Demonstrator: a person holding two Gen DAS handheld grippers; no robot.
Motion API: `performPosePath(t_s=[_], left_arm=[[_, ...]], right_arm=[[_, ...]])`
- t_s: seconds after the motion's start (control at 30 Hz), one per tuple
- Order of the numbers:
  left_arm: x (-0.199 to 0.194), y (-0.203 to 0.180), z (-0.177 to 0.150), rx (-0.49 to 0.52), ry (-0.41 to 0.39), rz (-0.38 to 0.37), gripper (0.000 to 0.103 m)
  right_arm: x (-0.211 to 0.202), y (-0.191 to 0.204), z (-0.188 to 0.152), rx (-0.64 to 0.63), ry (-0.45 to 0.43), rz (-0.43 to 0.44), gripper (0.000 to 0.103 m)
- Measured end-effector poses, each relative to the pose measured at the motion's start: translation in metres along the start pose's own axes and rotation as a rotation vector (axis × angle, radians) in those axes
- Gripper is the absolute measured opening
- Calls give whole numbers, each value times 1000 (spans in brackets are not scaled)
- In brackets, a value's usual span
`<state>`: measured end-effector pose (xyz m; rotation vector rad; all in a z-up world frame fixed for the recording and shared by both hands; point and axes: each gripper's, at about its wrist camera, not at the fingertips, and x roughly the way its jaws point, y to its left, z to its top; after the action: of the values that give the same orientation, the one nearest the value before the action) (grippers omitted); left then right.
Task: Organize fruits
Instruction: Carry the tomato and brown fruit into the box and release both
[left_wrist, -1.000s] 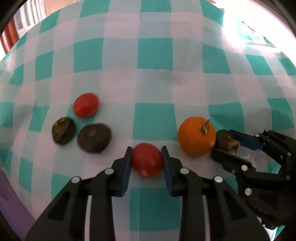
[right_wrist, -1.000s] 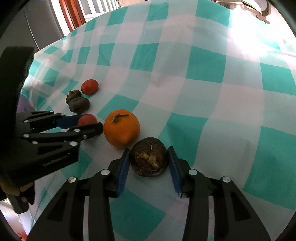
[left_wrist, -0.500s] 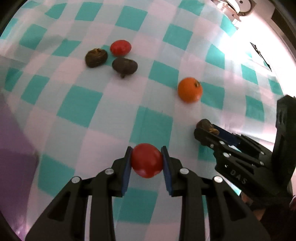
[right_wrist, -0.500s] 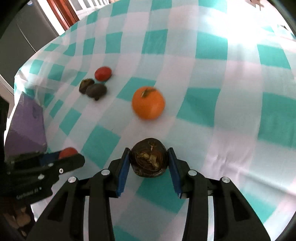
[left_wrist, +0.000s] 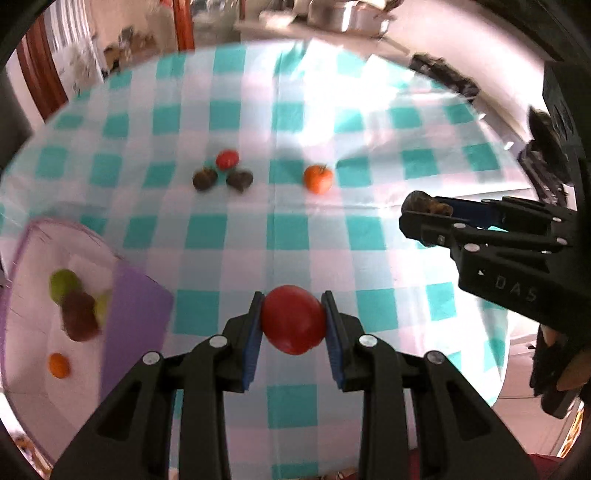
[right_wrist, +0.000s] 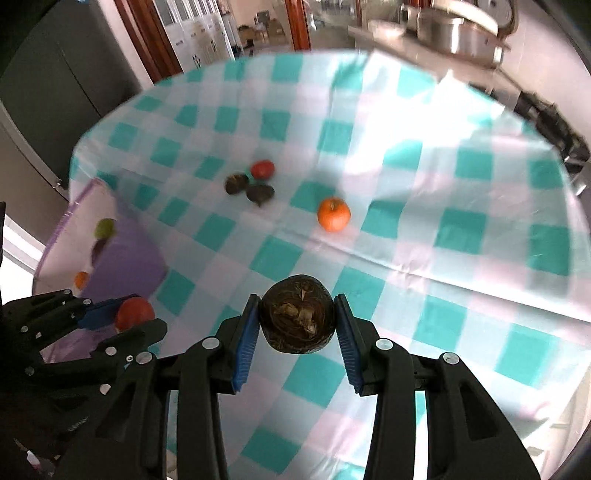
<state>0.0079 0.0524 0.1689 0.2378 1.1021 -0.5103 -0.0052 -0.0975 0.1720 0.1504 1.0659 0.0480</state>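
My left gripper (left_wrist: 293, 321) is shut on a red tomato (left_wrist: 293, 319) and holds it high above the checked table; it also shows in the right wrist view (right_wrist: 127, 317). My right gripper (right_wrist: 297, 317) is shut on a dark brown fruit (right_wrist: 297, 314), also lifted; it shows in the left wrist view (left_wrist: 424, 210). On the cloth lie an orange fruit (right_wrist: 333, 214), a red tomato (right_wrist: 262, 169) and two dark brown fruits (right_wrist: 236, 183) (right_wrist: 260, 192). A purple-rimmed bin (left_wrist: 140, 310) at the left holds several fruits.
The table has a teal and white checked cloth (right_wrist: 424, 206). Metal pots (right_wrist: 458, 31) stand on a counter behind it. A dark cabinet (right_wrist: 44, 92) is at the far left. The table's front edge is near my grippers.
Both grippers have risen and pulled back from the table with their fruits. The purple bin has come into view at the left.
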Motion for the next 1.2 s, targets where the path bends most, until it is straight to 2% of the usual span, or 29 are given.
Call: performPosePath(t_s=[0.17,0.33,0.53,0.73,0.93,1.07,1.2], left_arm=[[-63,0,3,18,-130,-18,31],[-114,10,4,24,-226,-37,31],[-149,36,-15,15,-308,-39,31],[-171,83,-43,-76,-364,-23,31],[-176,128,-76,-168,-394,50,31],[-166,165,-105,-282,-385,125,31],[-154,195,-135,-387,-362,202,31]], right_arm=[[-66,16,8,-26,-69,-12,41],[-122,32,17,-69,-144,-46,41],[-153,42,7,-79,-217,-58,41],[-151,55,-16,-80,-233,-76,41],[-134,90,-10,-175,-234,-80,41],[-112,135,8,-289,-227,-39,41],[-71,199,24,-449,-193,55,41]])
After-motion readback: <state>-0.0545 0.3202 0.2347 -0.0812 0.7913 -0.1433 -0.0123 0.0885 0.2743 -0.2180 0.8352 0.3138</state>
